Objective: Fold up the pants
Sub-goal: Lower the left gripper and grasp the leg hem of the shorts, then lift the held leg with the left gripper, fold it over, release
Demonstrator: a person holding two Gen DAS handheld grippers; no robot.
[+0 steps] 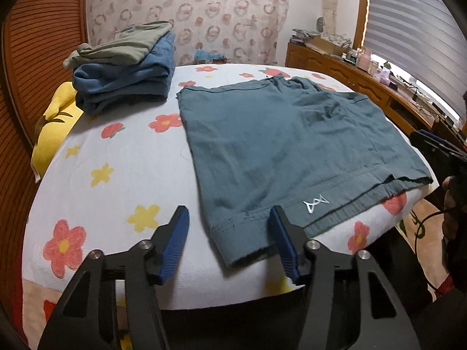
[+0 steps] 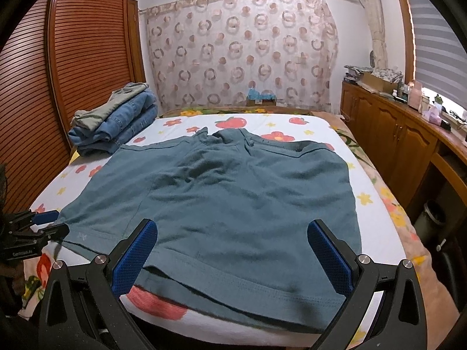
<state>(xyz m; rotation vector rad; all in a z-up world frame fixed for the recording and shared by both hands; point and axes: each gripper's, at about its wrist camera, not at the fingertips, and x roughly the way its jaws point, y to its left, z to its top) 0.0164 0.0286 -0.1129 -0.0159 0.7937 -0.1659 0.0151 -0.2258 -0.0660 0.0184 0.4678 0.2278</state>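
Note:
Teal shorts (image 1: 277, 145) lie flat on the flowered sheet (image 1: 116, 175) of a bed, hem towards me. A white logo (image 1: 315, 202) marks the near hem. My left gripper (image 1: 229, 218) hovers over the hem's left corner, which lies between its blue pads (image 1: 175, 242); the pads do not press on it, so it is open. In the right wrist view, my right gripper (image 2: 232, 227) stands wide open over the right part of the shorts' (image 2: 233, 192) hem, holding nothing. The left gripper (image 2: 54, 223) shows there at the cloth's left corner.
A stack of folded clothes (image 1: 122, 73) sits at the bed's far left, beside a yellow pillow (image 1: 52, 134). A slatted wooden wardrobe (image 2: 73, 58) runs along the left, and a wooden cabinet (image 2: 388, 134) with clutter on top along the right. A bin (image 2: 432, 215) stands by the bed.

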